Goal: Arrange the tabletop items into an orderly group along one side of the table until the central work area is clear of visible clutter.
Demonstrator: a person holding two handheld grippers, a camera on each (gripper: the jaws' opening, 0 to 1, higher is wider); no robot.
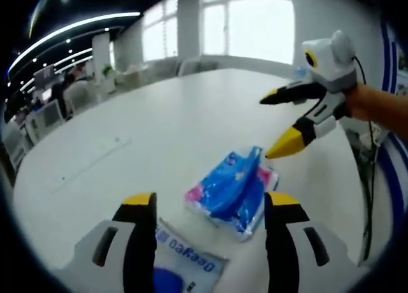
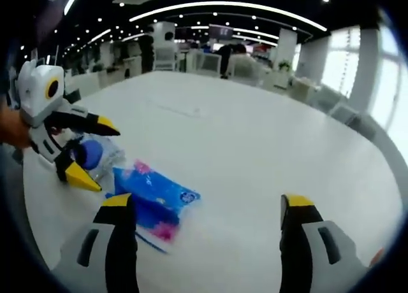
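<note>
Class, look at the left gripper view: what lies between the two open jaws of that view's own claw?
In the left gripper view, the blue packet and, nearer, the clear Deeyeo-labelled packet lie on the white table between the left claw jaws.

Opposed views share blue packet (image 1: 233, 191)

Two packs lie side by side on the bench (image 1: 191, 127). In the left gripper view, the wipes pack (image 1: 185, 267) lies between the left tongs (image 1: 210, 210), and the tissue pack (image 1: 234, 190) lies just beyond it. The right tongs (image 1: 275, 124) hover above the bench beyond the tissue pack. Chairs (image 2: 255, 69) stand behind the bench's far edge.
</note>
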